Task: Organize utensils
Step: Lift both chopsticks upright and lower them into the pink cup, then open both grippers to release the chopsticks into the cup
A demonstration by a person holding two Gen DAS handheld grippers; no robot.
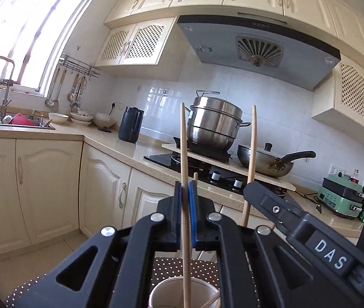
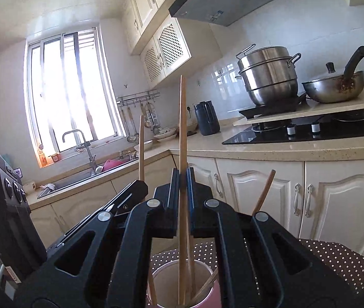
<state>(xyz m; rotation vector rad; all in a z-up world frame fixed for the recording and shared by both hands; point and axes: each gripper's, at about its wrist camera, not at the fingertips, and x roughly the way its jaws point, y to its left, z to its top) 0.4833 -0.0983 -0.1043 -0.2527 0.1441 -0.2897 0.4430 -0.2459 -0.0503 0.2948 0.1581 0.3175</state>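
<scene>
**Op 1:** Cream kitchen cabinets fill both feeds, with a range hood (image 1: 256, 51) across the top of my left view. The only writing I can read is "DAS" on the right gripper's body (image 1: 331, 254), lower right of that frame.

**Op 2:** My left gripper (image 1: 187, 192) is clamped on one upright chopstick (image 1: 184, 148) at frame centre; its lower end reaches down into the paper cup (image 1: 171, 292) at the bottom edge. My right gripper (image 2: 182, 179) is likewise closed on its own chopstick (image 2: 182, 128), which stands in the same cup (image 2: 169, 279).

**Op 1:** What differs between views?

**Op 2:** The right view shows the cup's pink side (image 2: 214, 297) and several more chopsticks leaning inside. Only the left view shows a green appliance (image 1: 341, 200) at right.

**Op 1:** Surroundings?

**Op 2:** A steel steamer pot (image 1: 214, 123) and a wok (image 1: 264, 159) sit on the stove, a dark jug (image 1: 130, 124) on the counter, a sink and tap (image 1: 5, 87) at left. The cup stands on a polka-dot cloth (image 2: 336, 259). Each gripper's black frame hides most of the cup.
</scene>
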